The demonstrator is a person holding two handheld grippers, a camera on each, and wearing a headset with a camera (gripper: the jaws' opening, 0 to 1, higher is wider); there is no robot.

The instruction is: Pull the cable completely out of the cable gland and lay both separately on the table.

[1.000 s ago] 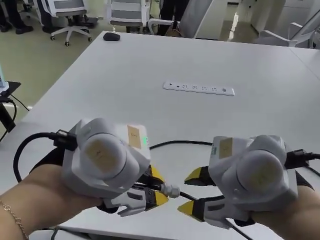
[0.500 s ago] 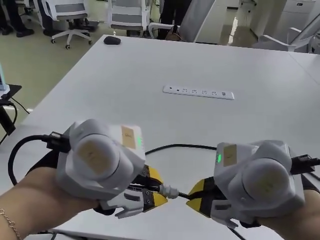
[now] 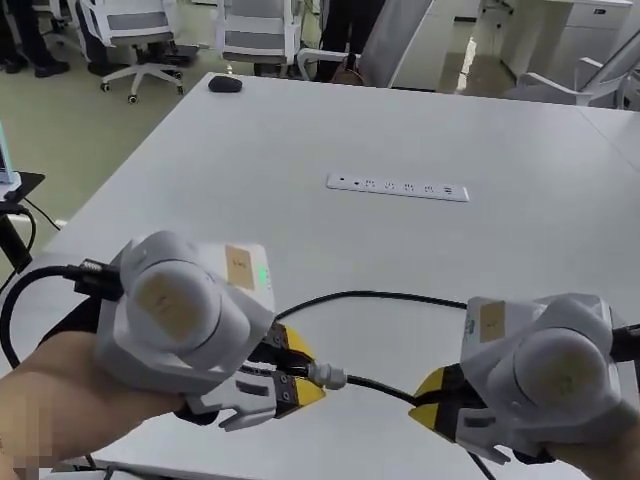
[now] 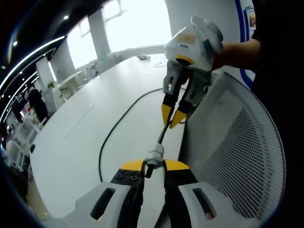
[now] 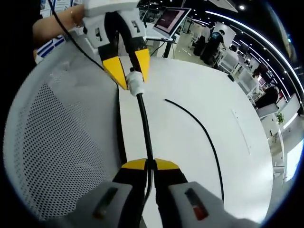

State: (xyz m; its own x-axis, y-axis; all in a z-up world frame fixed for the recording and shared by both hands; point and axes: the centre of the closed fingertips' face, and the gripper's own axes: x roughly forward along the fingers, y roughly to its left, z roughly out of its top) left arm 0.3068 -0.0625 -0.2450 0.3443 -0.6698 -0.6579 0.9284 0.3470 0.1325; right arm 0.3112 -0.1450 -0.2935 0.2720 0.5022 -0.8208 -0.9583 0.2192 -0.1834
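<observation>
The left tongs (image 3: pixel 298 376) are clenched on a small pale grey gland (image 3: pixel 326 377), held near the table's (image 3: pixel 300 130) front edge. A thin black cable (image 3: pixel 372 294) runs from the gland into the right tongs (image 3: pixel 432 402), which are clenched on it, and loops back across the table. The writing on the tan stickers (image 3: pixel 240 267) on both tongs is too small to read.

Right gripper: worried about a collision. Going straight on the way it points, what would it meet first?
Probably the white plastic cable gland, held in the yellow tongs of the left gripper, straight along the black cable.
</observation>
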